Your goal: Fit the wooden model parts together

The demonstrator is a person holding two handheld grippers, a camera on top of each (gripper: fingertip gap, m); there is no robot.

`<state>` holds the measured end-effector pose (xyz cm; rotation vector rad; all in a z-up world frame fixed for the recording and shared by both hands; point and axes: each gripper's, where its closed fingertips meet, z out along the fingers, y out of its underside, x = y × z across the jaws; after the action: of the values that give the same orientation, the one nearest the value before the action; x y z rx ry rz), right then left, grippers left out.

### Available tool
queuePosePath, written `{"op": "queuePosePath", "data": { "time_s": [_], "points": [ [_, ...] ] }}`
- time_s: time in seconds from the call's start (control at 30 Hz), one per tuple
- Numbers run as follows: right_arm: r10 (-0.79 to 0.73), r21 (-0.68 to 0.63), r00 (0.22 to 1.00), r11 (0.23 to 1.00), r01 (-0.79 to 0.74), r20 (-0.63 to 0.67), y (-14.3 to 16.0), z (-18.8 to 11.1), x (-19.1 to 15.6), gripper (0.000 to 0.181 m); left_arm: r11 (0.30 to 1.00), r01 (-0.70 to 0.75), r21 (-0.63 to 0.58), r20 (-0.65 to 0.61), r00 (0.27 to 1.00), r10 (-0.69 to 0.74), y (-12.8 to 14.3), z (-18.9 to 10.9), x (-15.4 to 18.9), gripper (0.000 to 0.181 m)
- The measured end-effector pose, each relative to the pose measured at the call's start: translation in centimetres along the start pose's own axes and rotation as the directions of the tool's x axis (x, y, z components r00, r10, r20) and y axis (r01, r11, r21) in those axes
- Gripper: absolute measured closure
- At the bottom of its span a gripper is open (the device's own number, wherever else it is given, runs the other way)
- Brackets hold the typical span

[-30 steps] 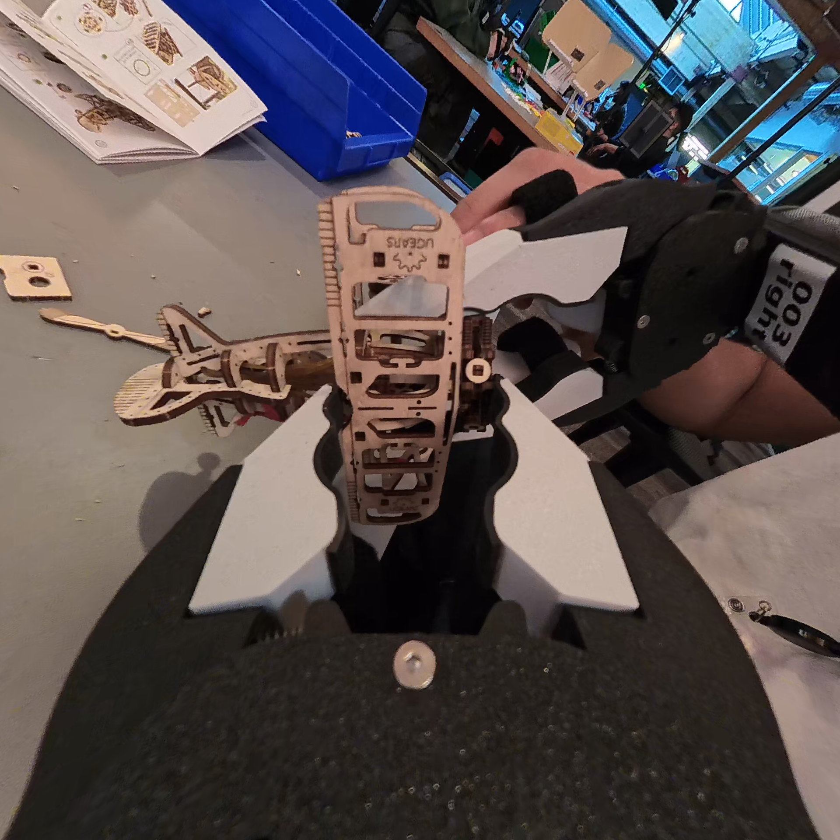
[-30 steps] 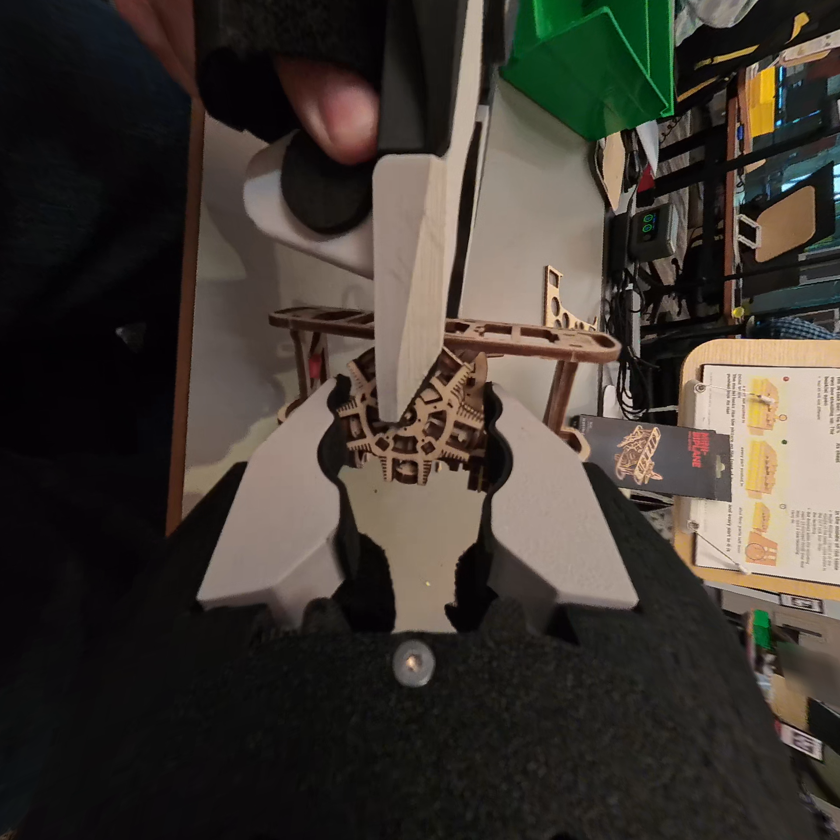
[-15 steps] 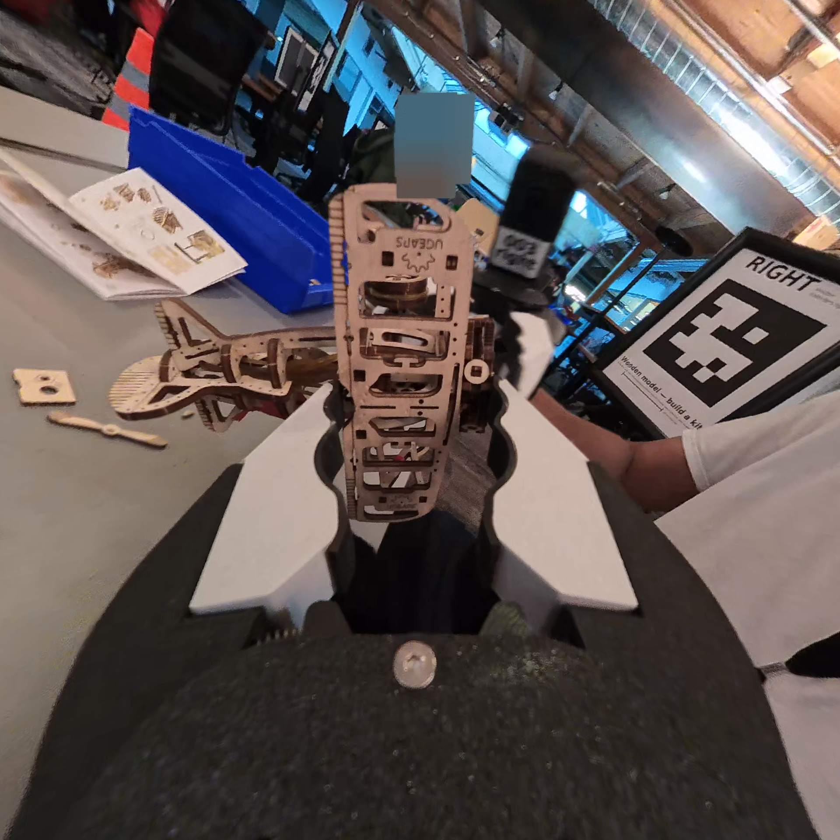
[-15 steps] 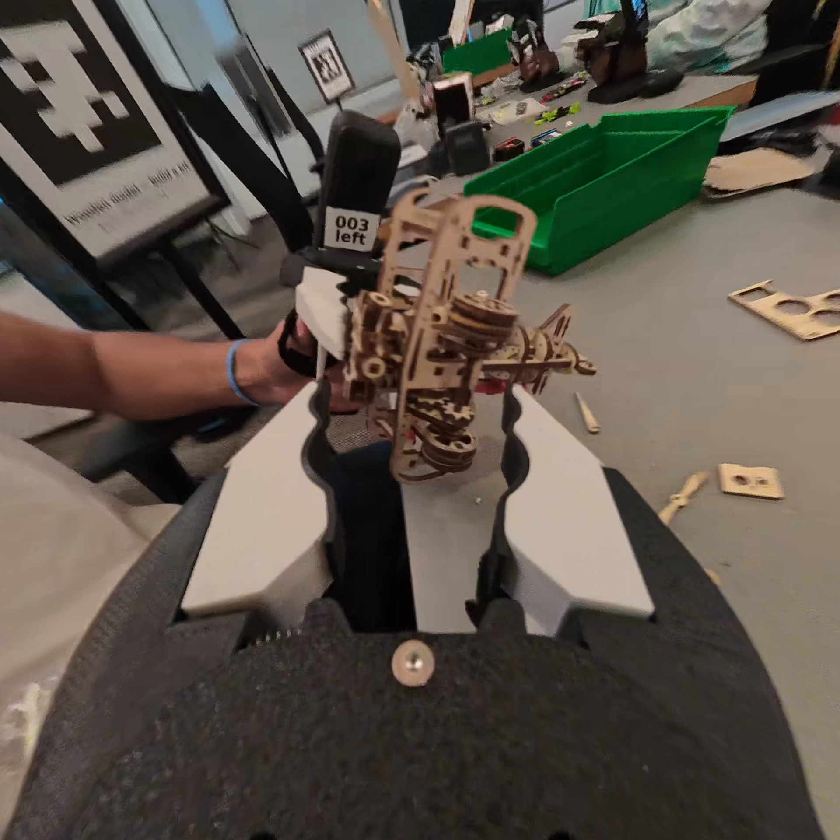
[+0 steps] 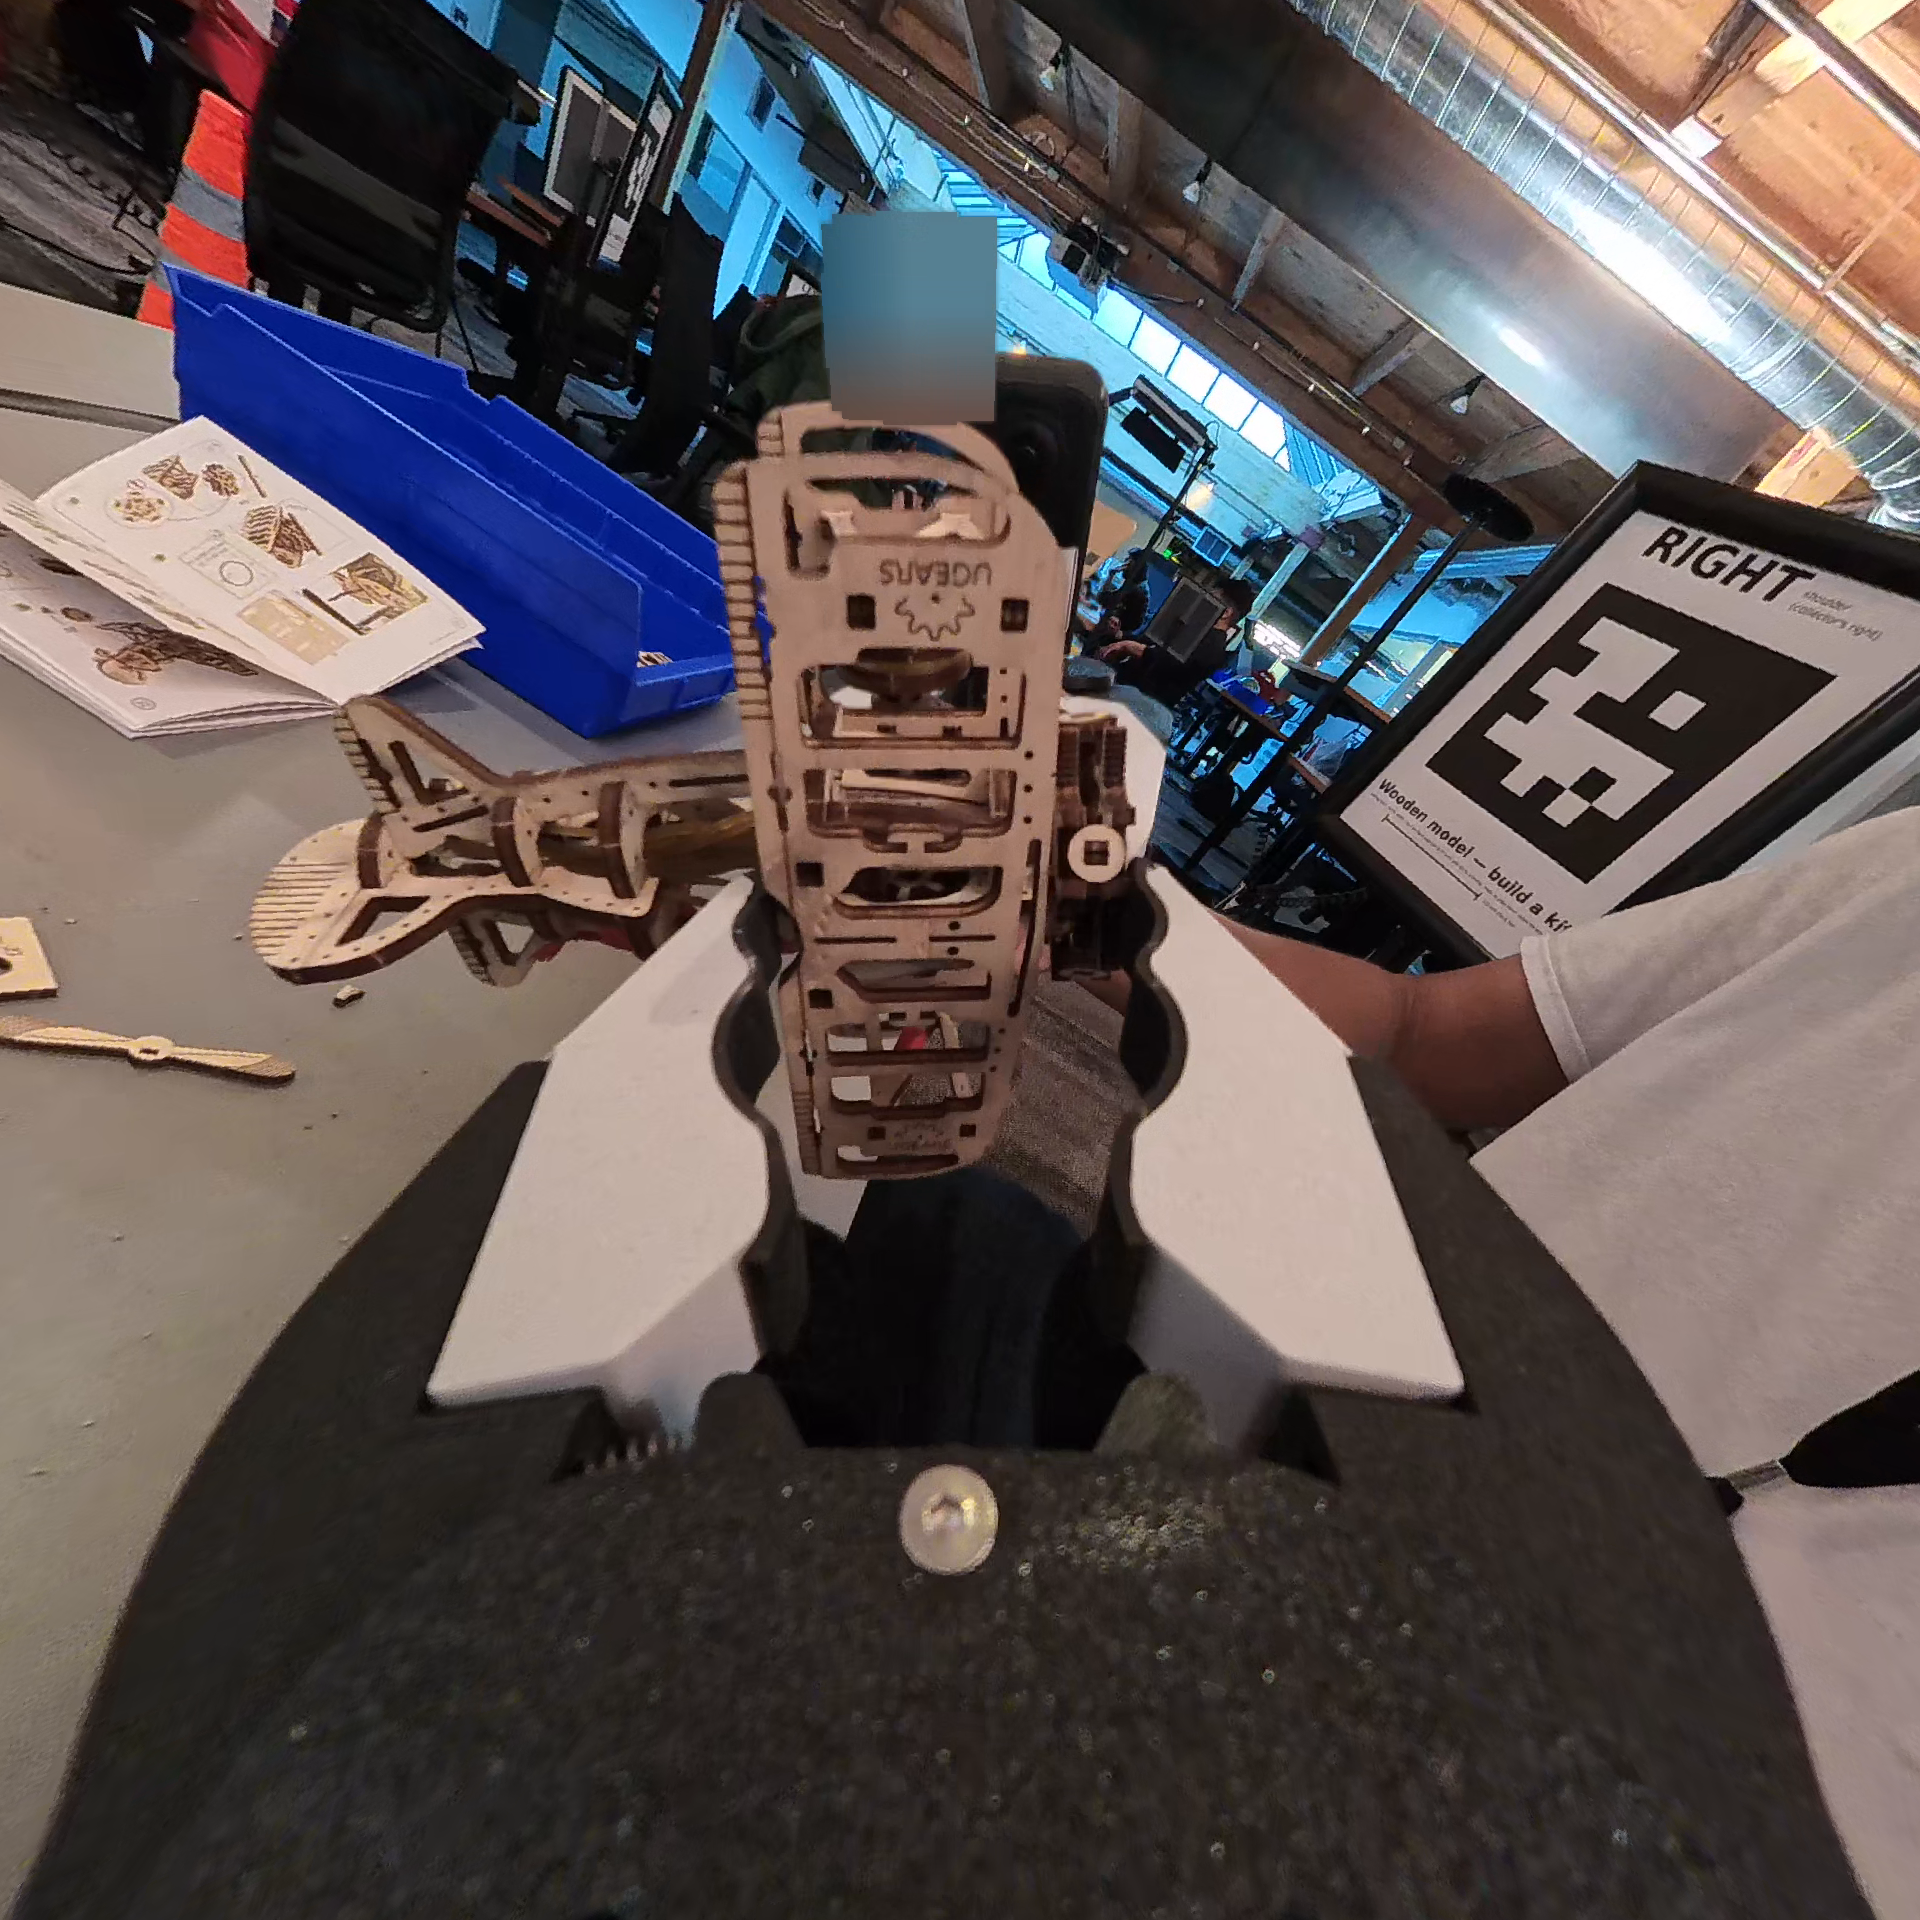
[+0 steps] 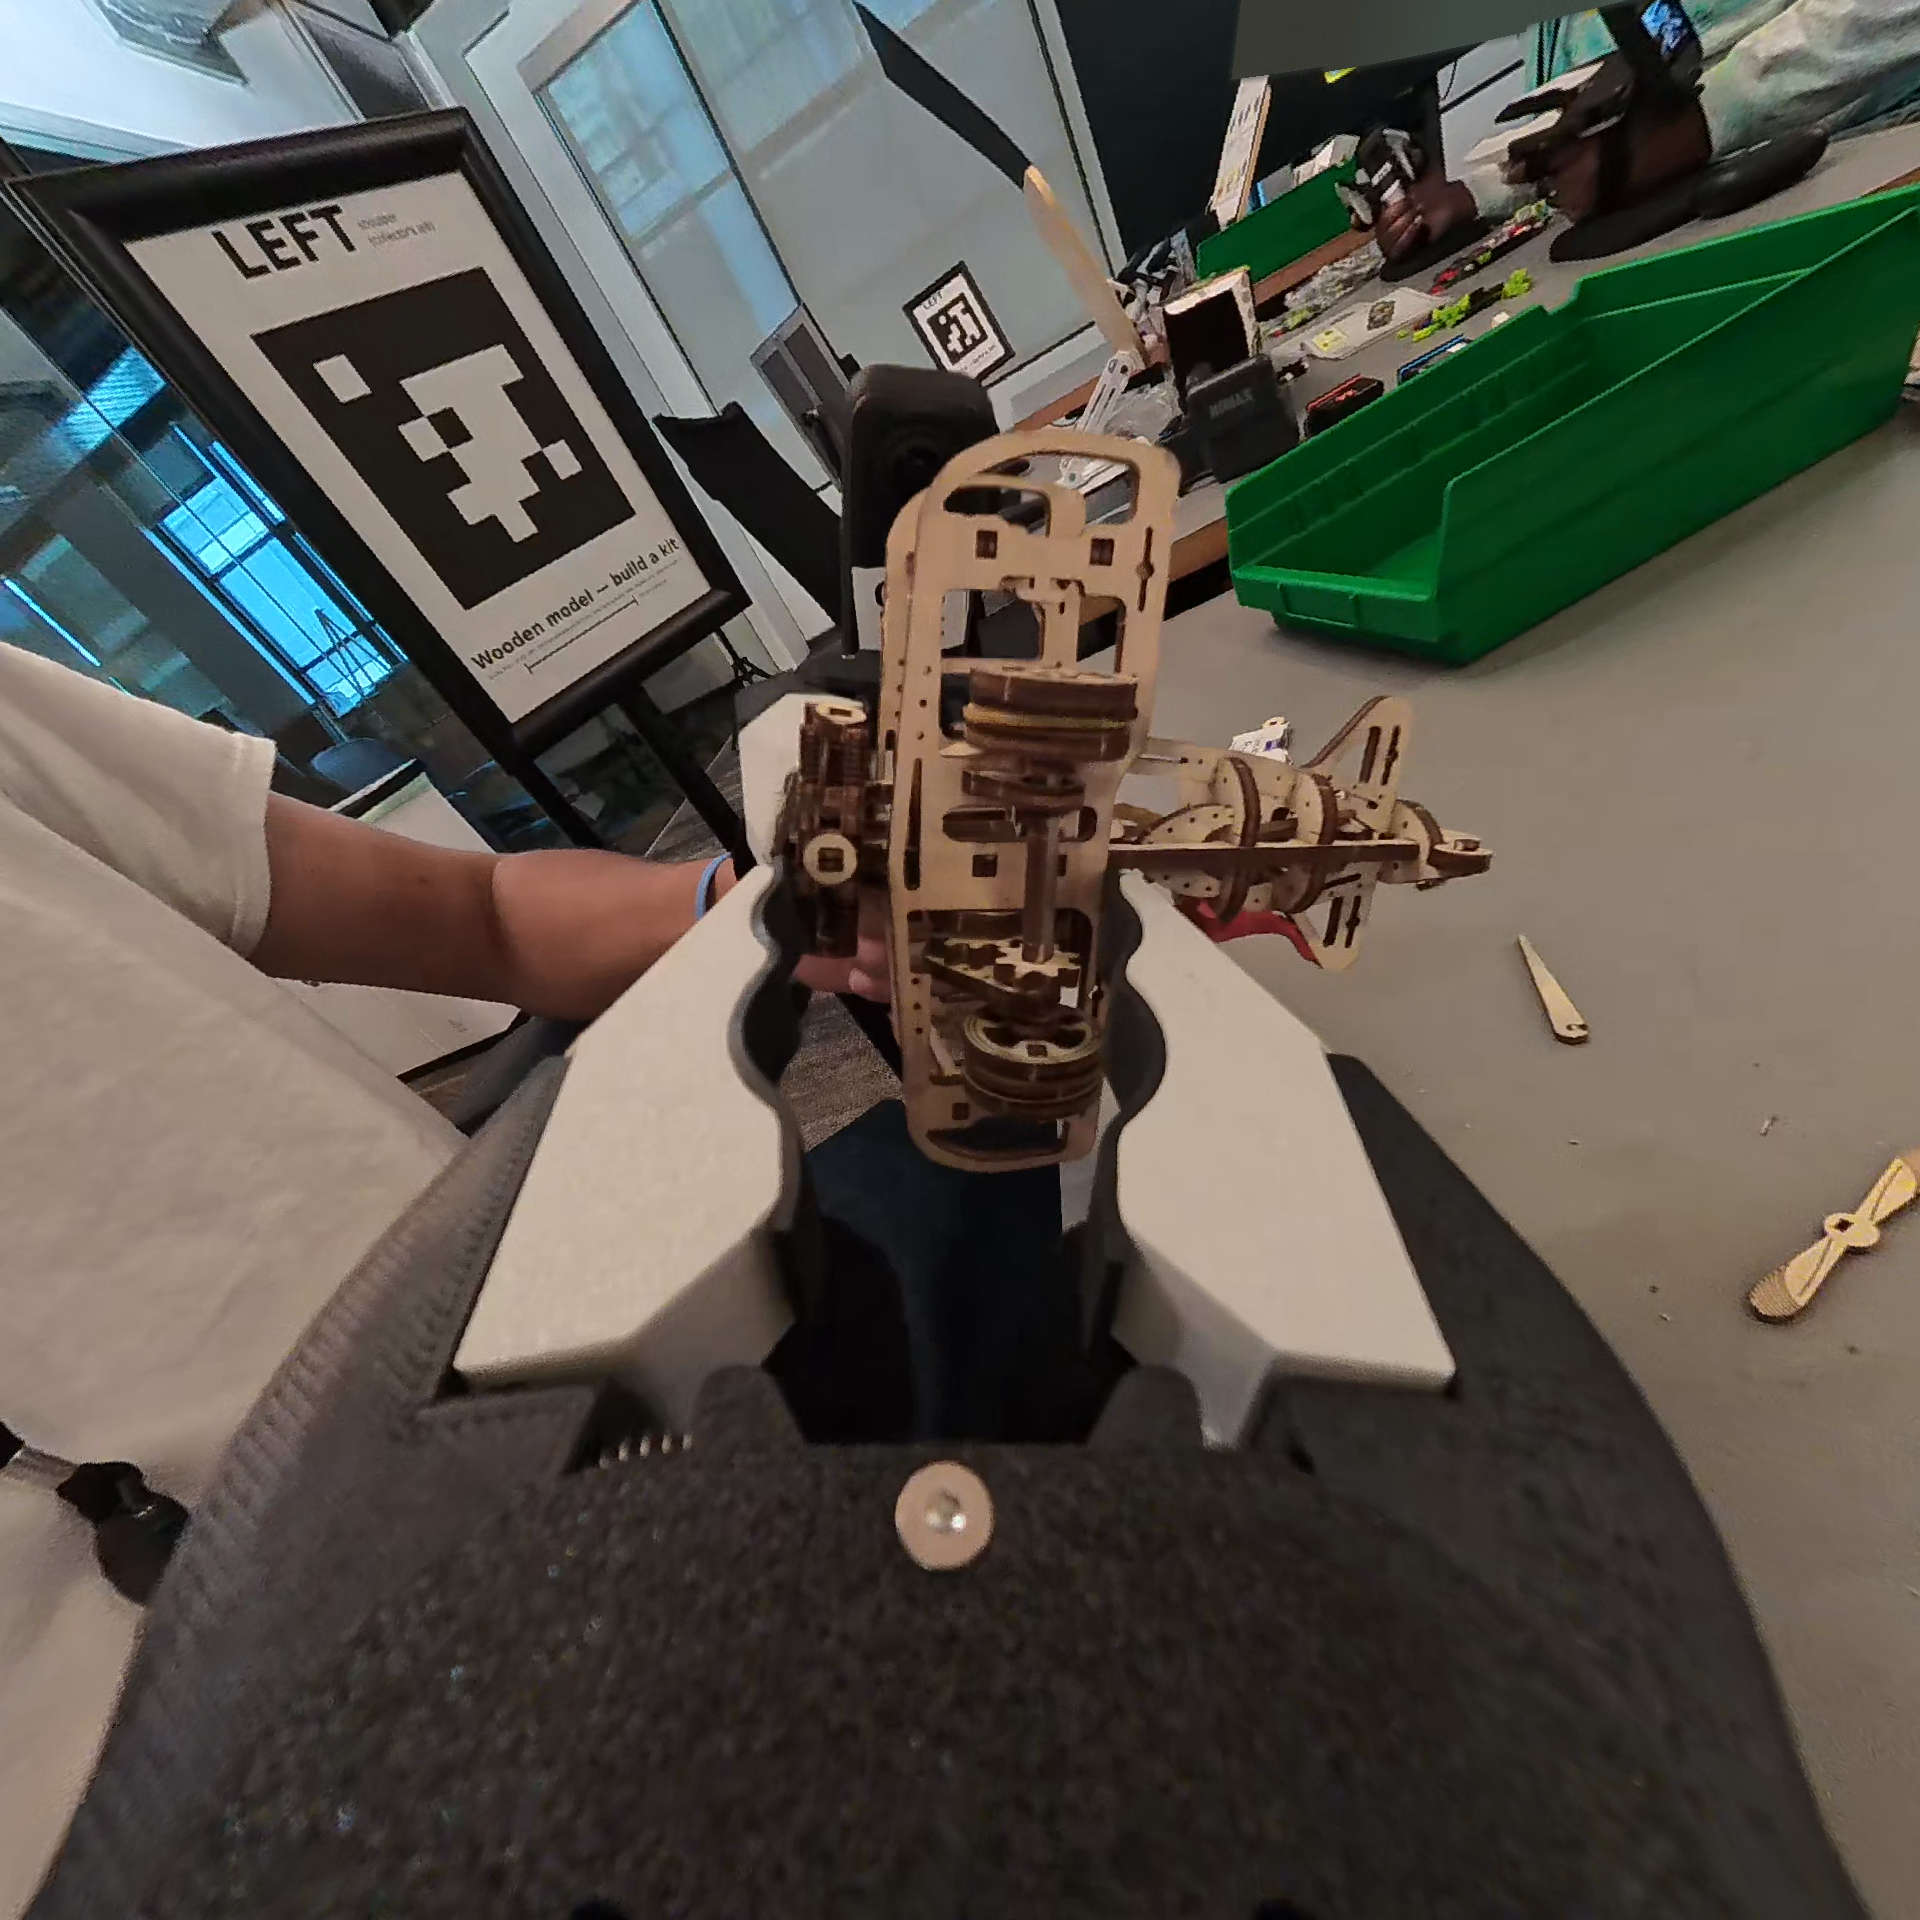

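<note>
A wooden model plane [image 5: 904, 831] is held up in the air between both grippers, one wing pointing up and the tail [image 5: 343, 904] pointing left over the grey table [image 5: 156, 1247]. My left gripper [image 5: 945, 914] is shut on the model near its nose. My right gripper [image 6: 945, 914] faces it from the other side and is shut on the same model [image 6: 1018, 831], gears showing and tail [image 6: 1351, 831] to the right. A loose wooden propeller [image 5: 145, 1049] lies on the table; it also shows in the right wrist view [image 6: 1839, 1236].
An instruction booklet [image 5: 208, 592] and a blue bin [image 5: 447, 520] lie at the table's far left. A green bin [image 6: 1558, 468] stands at the far right, and a wooden stick [image 6: 1553, 992] and a small wooden plate [image 5: 16, 956] lie loose. Framed sign stands [image 5: 1621, 727] [image 6: 416, 436] flank the person's arms.
The model has been lifted from low over the table into the air. The right gripper has turned from a sideways hold to face the left gripper. Little has moved in the last half second.
</note>
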<state>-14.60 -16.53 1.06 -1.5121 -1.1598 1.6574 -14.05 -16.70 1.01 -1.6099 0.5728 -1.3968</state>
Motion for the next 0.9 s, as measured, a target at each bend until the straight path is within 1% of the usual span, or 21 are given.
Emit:
{"op": "queuePosePath", "data": {
  "time_s": [0.13,0.23,0.27,0.33,0.4,0.47,0.57,0.67,0.73,0.83,0.87,0.9],
  "points": [
    [-0.016,0.003,1.0,1.0,0.016,0.008,-0.1,0.1,-0.2,0.125,1.0,-0.019,-0.001,0.003,1.0,0.019,-0.1,-0.1,0.2,0.118],
    [-0.046,0.03,0.998,0.999,0.045,0.031,-0.6,-0.1,-0.9,0.125,0.996,-0.084,0.004,0.028,0.996,0.084,-0.5,0.0,0.9,0.119],
    [-0.082,0.044,0.996,0.996,0.08,0.037,-0.9,-0.1,-1.4,0.125,0.993,-0.12,0.005,0.035,0.992,0.12,-0.7,0.0,1.3,0.119],
    [-0.199,0.074,0.979,0.978,0.196,0.048,-1.7,-0.2,-3.0,0.124,0.977,-0.215,0.002,0.041,0.976,0.215,-1.2,0.0,2.8,0.119],
    [-0.322,0.072,0.945,0.945,0.318,0.054,-2.2,-0.4,-4.8,0.123,0.942,-0.335,-0.029,0.054,0.94,0.336,-1.5,0.0,4.5,0.12],
    [-0.425,0.037,0.903,0.905,0.424,0.056,-2.6,-0.6,-6.3,0.123,0.896,-0.44,-0.057,0.059,0.894,0.443,-1.7,0.0,6.0,0.12],
    [-0.527,-0.023,0.847,0.848,0.529,0.065,-2.6,-0.7,-7.7,0.121,0.845,-0.529,-0.082,0.051,0.844,0.534,-1.7,0.0,7.3,0.119],
    [-0.582,-0.068,0.808,0.806,0.588,0.091,-1.6,-0.8,-7.8,0.116,0.79,-0.598,-0.136,0.034,0.794,0.607,-0.8,0.1,7.6,0.12],
    [-0.602,-0.063,0.79,0.789,0.611,0.117,-0.8,-0.8,-7.6,0.114,0.756,-0.633,-0.166,0.021,0.764,0.644,-0.1,0.3,7.3,0.12],
    [-0.598,-0.051,0.79,0.792,0.609,0.136,-0.3,-0.8,-6.9,0.112,0.719,-0.668,-0.191,0.008,0.732,0.682,0.5,0.4,6.5,0.12],
    [-0.582,-0.052,0.799,0.803,0.594,0.152,0.1,-0.8,-6.8,0.114,0.705,-0.678,-0.21,-0.004,0.721,0.692,0.9,0.5,6.1,0.12],
    [-0.556,-0.052,0.817,0.821,0.568,0.15,0.2,-0.7,-6.4,0.112,0.694,-0.68,-0.236,-0.007,0.716,0.699,1.2,0.5,5.5,0.12]
  ]
}}
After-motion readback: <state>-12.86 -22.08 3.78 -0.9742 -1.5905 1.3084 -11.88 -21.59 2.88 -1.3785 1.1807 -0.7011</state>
